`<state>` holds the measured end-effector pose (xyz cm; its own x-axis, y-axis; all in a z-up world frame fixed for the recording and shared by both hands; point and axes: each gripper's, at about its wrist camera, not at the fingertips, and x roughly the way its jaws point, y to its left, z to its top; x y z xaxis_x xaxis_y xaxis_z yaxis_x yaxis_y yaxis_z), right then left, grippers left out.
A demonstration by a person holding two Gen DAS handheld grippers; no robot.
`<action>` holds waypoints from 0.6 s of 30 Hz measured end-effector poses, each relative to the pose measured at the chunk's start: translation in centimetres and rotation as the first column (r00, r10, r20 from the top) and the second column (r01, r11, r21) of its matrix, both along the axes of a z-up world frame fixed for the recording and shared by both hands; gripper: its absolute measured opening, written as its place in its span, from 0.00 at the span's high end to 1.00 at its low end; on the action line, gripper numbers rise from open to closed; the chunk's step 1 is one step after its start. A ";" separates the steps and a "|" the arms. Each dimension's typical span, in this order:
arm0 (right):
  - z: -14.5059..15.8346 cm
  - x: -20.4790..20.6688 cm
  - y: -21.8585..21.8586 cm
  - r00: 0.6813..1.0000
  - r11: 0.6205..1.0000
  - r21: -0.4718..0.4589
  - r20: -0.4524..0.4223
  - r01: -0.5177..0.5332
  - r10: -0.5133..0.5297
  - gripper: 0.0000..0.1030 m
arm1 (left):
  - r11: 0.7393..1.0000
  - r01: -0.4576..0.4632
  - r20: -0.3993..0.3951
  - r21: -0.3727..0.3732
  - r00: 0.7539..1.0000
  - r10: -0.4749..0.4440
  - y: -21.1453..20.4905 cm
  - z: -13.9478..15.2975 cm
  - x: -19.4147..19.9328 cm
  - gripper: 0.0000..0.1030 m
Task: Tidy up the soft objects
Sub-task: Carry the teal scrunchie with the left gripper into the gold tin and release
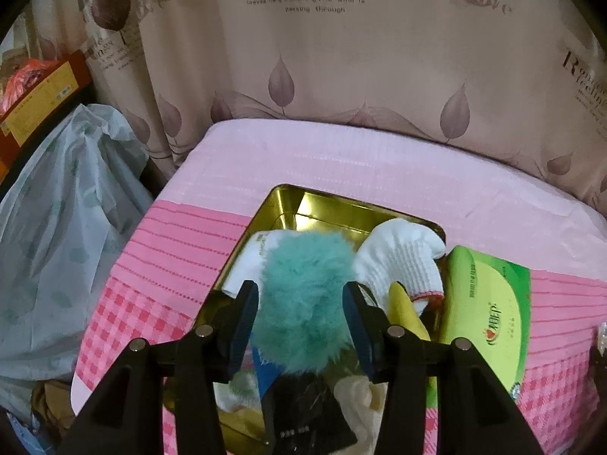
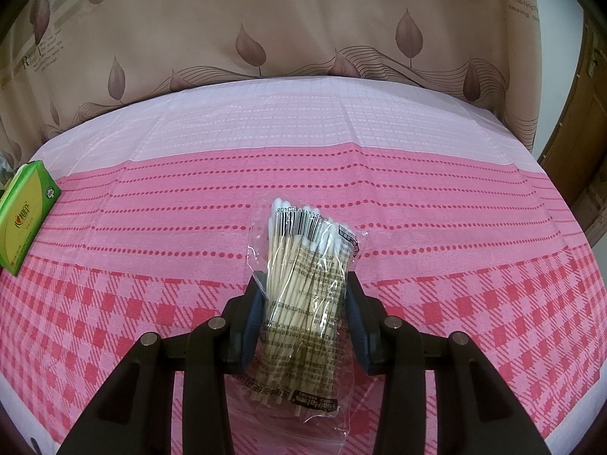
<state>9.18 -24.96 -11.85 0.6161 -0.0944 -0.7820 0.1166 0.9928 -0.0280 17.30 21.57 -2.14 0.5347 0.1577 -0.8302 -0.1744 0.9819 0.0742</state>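
A teal fluffy pom-pom [image 1: 307, 265] sits between the jaws of my left gripper [image 1: 301, 292], over an open gold tin [image 1: 292, 199]. It looks round and unsqueezed, and the blue pads [image 1: 246, 311] stand at its sides, so the gripper is open. Inside the tin lie a white sock [image 1: 246, 261], a white knitted glove [image 1: 402, 261], a yellow item [image 1: 402, 307] and a black item [image 1: 303, 409]. In the right wrist view my right gripper [image 2: 305, 284] is shut on a clear packet of cotton swabs [image 2: 303, 250], held above the pink cloth.
A green tissue pack [image 1: 489, 303] lies just right of the tin, and the same tissue pack [image 2: 26, 208] appears at the far left of the right wrist view. The pink checked cloth [image 2: 455, 197] covers the surface. A curtain [image 1: 341, 76] hangs behind. A plastic bag [image 1: 64, 208] and an orange box [image 1: 38, 94] stand to the left.
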 end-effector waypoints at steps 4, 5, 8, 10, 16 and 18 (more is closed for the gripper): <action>0.0 0.0 0.0 1.000 1.000 -0.002 0.000 0.001 -0.001 0.62 | 1.000 -0.015 0.025 -0.008 1.000 0.015 0.0 1.1 -1.8 0.54; 0.0 0.0 0.0 1.000 1.000 -0.003 0.000 0.001 -0.001 0.62 | 1.000 -0.013 0.036 -0.007 0.999 0.013 -0.1 1.3 -2.4 0.54; 0.0 0.0 0.0 1.000 1.000 0.003 0.000 0.001 -0.001 0.62 | 1.000 -0.009 0.060 0.010 0.998 0.008 -0.6 1.4 -4.1 0.54; 0.0 0.0 0.0 1.000 1.000 0.001 0.000 0.001 -0.001 0.62 | 1.000 0.001 0.062 0.014 0.998 -0.001 -0.9 1.0 -5.2 0.54; 0.0 0.0 0.1 1.000 1.000 -0.001 0.000 0.002 -0.002 0.62 | 0.995 0.041 0.070 0.095 0.996 -0.048 -2.5 -0.6 -8.2 0.54; 0.0 -0.1 0.0 1.000 1.000 -0.003 0.000 0.002 -0.002 0.62 | 0.992 0.046 0.078 0.116 0.995 -0.055 -2.8 -0.8 -9.1 0.54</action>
